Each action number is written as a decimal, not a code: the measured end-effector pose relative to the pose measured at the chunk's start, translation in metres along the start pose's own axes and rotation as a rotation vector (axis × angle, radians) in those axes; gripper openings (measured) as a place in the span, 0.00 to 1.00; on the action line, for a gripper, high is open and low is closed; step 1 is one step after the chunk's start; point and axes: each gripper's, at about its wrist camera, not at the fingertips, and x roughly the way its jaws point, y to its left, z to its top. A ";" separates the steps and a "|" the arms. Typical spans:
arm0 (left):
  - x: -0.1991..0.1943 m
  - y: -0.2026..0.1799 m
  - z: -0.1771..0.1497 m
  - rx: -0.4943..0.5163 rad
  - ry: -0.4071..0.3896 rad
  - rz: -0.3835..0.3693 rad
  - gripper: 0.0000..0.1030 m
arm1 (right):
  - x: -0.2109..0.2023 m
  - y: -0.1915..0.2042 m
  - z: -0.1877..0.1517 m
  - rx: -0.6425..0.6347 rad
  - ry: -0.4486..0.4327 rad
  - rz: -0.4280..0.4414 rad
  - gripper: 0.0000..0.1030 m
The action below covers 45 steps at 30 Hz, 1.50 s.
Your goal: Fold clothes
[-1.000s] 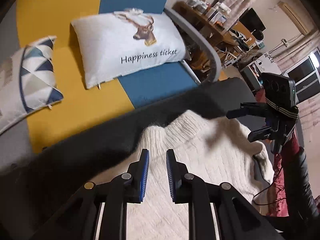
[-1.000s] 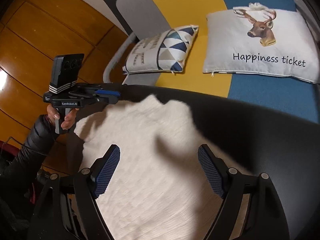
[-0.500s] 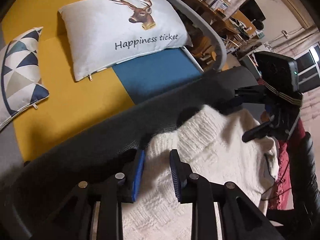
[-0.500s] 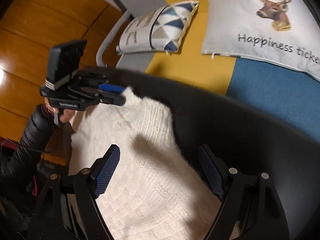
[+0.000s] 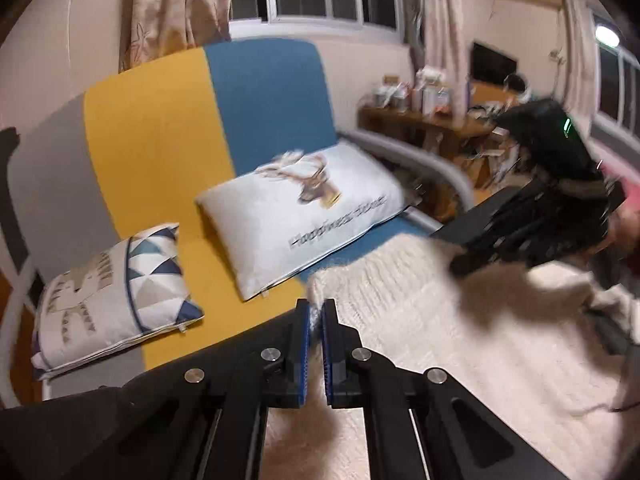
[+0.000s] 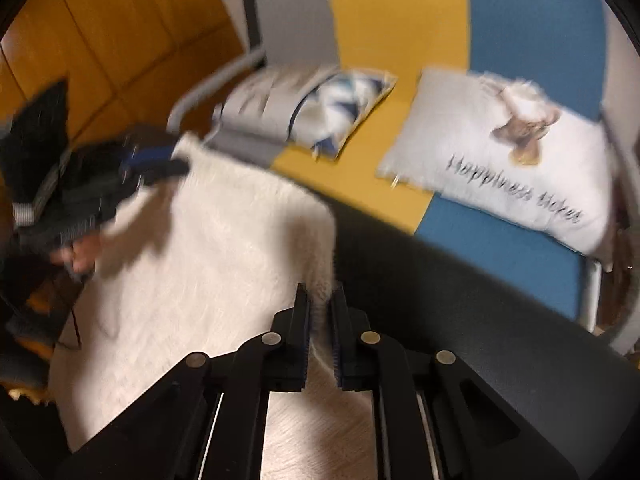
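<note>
**Both tongs on the sweater's far edge, one at each corner**

A lit room at night: a grey, yellow and blue sofa (image 5: 160, 128) stands behind a dark desk (image 6: 460, 300), with a deer pillow (image 5: 304, 216) and a triangle-print pillow (image 5: 116, 292) lying on its seat. Both views are smeared by motion, so fine detail is lost.

On the desk we have a white knit sweater (image 5: 440, 320), spread wide between our two hands. Its long edge runs crosswise, parallel to the sofa, from one hand to the other.

Our left tongs (image 5: 315, 320) are closed to a narrow slit with the sweater's corner pinched between the pads; in the right wrist view they show as a dark blur at the far left corner of the knit. Our right tongs (image 6: 319, 308) are drawn in just as tight on the opposite corner, with a strip of white knit running up between the blue pads.

The rest of the sweater lies toward us from both tongs, below and behind the held edge. Neither hand is nearer: each has its own corner. So we judge the coming move turns on that edge staying level, both hands carrying it together across the body of the sweater toward the near edge. If one hand leads, the fold would likely skew.
</note>
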 end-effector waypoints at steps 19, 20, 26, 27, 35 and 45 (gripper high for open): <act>0.030 0.036 -0.034 -0.263 0.282 -0.026 0.09 | 0.033 0.033 0.034 0.016 0.002 -0.058 0.13; 0.037 0.039 -0.036 -0.278 0.304 -0.023 0.09 | 0.041 0.031 0.032 0.032 0.023 -0.074 0.13; 0.028 0.051 -0.042 -0.375 0.290 -0.034 0.09 | 0.055 0.021 0.019 0.128 0.052 -0.141 0.13; 0.016 0.052 -0.044 -0.410 0.279 -0.055 0.09 | 0.050 0.023 0.017 0.142 0.044 -0.151 0.13; -0.104 0.019 -0.087 -0.453 0.200 -0.280 0.13 | -0.103 0.099 -0.086 0.234 -0.229 0.014 0.55; -0.219 0.021 -0.238 -0.771 0.260 -0.236 0.13 | -0.178 0.126 -0.341 0.845 -0.321 0.072 0.92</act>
